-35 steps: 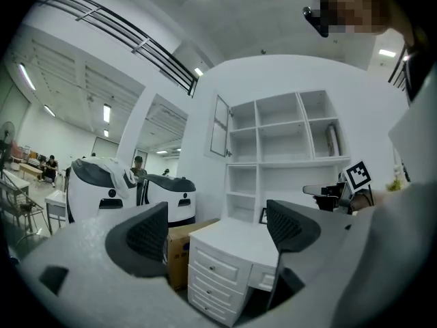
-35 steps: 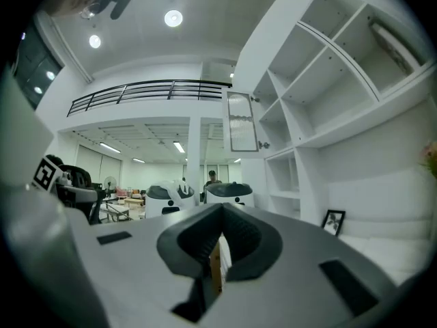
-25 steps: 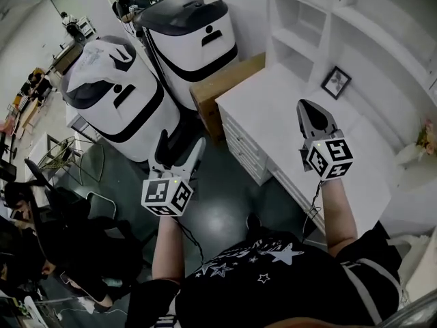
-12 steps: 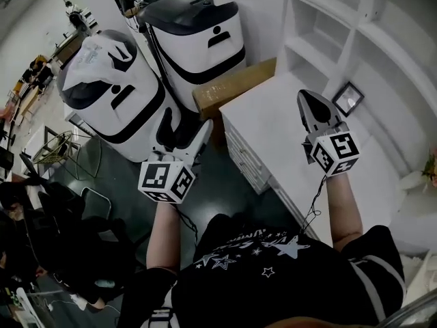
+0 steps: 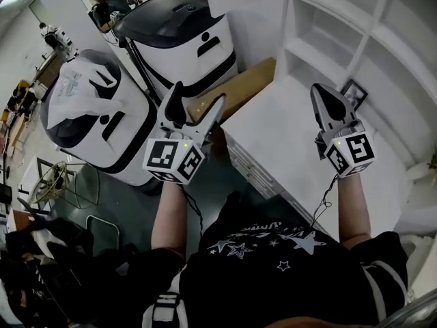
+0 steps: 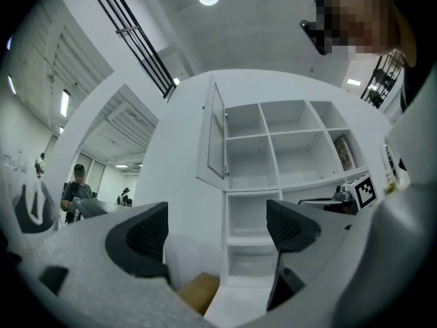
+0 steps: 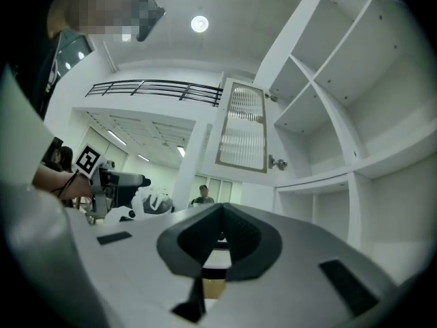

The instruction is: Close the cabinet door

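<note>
You lift your left gripper (image 5: 196, 98) higher, beside the desk's (image 5: 273, 130) left corner; your right gripper (image 5: 321, 91) drifts right, toward its back edge.

Bright ceiling lamp (image 7: 199, 24) lighting, strong fisheye edges, near parts blurred.

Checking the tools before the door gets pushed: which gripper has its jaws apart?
The left gripper: its jaws stand wide apart, nothing between them, while the right gripper has its jaws together.

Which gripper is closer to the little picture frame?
Right. The right gripper is over the white desk, just beside the picture frame. The left gripper is well away, near the cardboard box.
</note>
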`<state>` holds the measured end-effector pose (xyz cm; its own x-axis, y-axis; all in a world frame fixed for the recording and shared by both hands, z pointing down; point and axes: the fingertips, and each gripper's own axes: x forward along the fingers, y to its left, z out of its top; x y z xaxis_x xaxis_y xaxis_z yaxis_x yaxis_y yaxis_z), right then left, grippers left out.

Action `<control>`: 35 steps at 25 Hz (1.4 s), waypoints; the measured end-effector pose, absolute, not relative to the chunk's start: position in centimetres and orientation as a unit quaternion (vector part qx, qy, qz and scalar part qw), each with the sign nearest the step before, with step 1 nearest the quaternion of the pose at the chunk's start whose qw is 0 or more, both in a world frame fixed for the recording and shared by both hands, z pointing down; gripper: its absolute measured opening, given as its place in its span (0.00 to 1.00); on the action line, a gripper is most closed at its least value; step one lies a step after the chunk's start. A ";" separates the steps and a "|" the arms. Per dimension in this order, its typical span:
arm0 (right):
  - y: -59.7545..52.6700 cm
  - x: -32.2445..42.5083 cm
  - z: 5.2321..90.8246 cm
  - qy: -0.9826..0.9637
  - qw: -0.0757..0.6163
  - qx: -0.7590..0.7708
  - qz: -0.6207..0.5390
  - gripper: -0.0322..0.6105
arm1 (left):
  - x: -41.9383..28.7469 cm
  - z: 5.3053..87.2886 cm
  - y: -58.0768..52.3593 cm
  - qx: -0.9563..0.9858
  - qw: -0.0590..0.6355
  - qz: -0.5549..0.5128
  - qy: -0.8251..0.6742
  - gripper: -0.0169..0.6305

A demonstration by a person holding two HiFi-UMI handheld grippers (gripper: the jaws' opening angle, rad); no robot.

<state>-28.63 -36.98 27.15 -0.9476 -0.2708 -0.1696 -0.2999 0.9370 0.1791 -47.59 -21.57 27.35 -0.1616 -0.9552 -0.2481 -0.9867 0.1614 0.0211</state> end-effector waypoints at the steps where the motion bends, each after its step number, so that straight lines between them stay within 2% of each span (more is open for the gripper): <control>1: -37.6 -29.1 26.8 0.980 0.073 -0.157 0.103 0.06 | -48.3 26.7 -22.6 -0.653 0.093 0.086 0.747 0.73; 7: -40.1 -31.4 25.3 0.969 0.089 -0.212 0.092 0.06 | -51.1 21.8 -27.9 -0.712 0.133 0.087 0.684 0.72; 15: -41.0 -32.7 23.1 0.954 0.089 -0.261 0.120 0.06 | -51.9 18.0 -33.3 -0.790 0.127 0.091 0.593 0.72; 20: -41.3 -33.1 22.5 0.944 0.092 -0.293 0.123 0.06 | -53.5 16.8 -35.4 -0.812 0.103 0.097 0.566 0.60; 21: -41.4 -33.1 22.5 0.941 0.091 -0.300 0.125 0.06 | -53.6 16.4 -35.7 -0.817 0.103 0.099 0.559 0.55; 28: -42.1 -32.9 22.9 0.926 0.088 -0.342 0.131 0.06 | -53.5 14.8 -36.7 -0.832 0.129 0.102 0.529 0.33; 35: -42.7 -32.0 23.8 0.918 0.076 -0.367 0.127 0.06 | -51.9 14.8 -36.3 -0.825 0.167 0.080 0.534 0.27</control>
<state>-31.98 -42.68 23.84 -0.7187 -0.6548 -0.2340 -0.6938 0.6978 0.1780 -51.94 -36.34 14.80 0.4163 -0.8544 -0.3108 -0.9081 -0.3737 -0.1890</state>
